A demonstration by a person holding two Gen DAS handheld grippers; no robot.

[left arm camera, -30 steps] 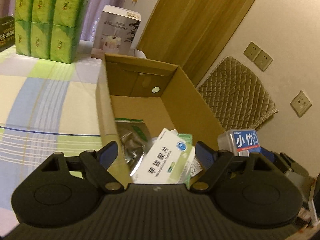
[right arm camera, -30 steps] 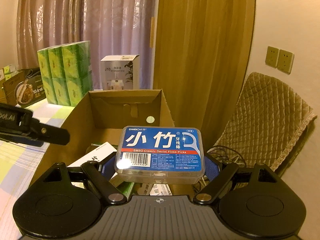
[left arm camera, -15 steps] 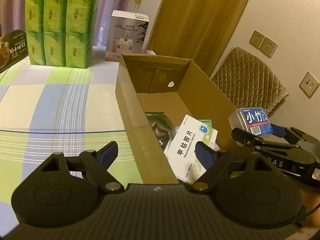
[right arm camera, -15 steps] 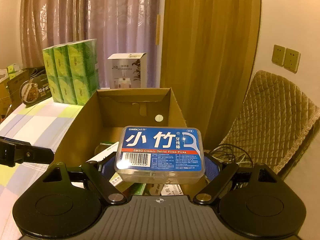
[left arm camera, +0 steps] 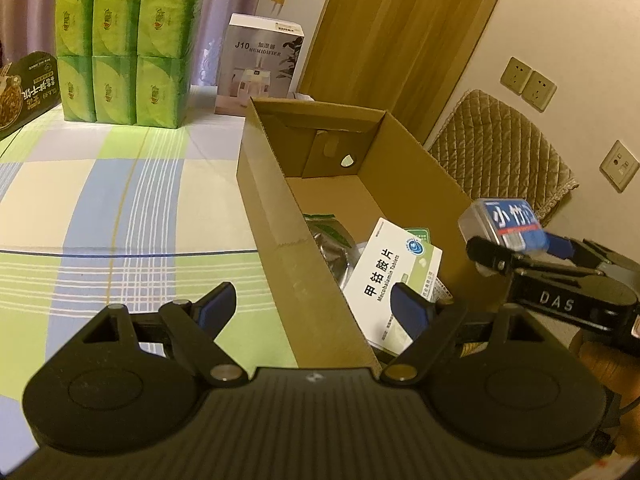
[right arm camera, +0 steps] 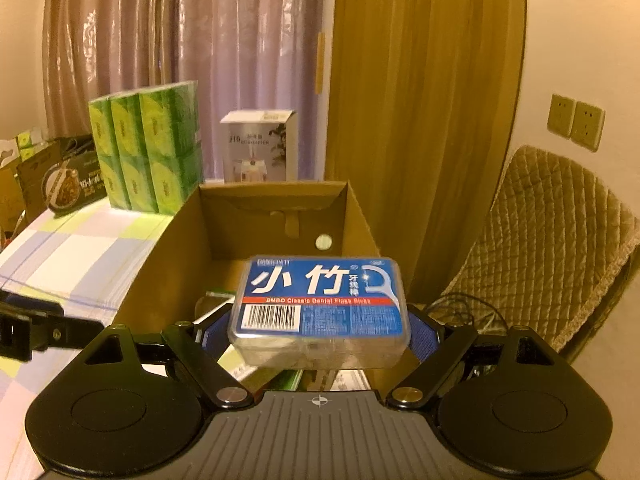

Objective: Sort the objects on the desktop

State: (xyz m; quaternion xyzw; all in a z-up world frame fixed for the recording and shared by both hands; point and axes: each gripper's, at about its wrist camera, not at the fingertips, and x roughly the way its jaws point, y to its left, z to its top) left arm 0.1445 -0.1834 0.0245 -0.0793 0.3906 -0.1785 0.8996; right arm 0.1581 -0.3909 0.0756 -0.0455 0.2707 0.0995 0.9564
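1. The right gripper (right arm camera: 320, 330) is opening its jaws around the floss-pick case (right arm camera: 320, 308), poised over the cardboard box (right arm camera: 168, 264) to drop it in
2. The left gripper (left arm camera: 314, 306) gapes empty beside the box wall, out of the way

Warm dim light is seen. Sheer curtains (right arm camera: 160, 60) hang at 11 o'clock, a wooden door (right arm camera: 424, 100) at 12, cream wall sockets (right arm camera: 576, 126) and a quilted chair (right arm camera: 560, 248) at 3.
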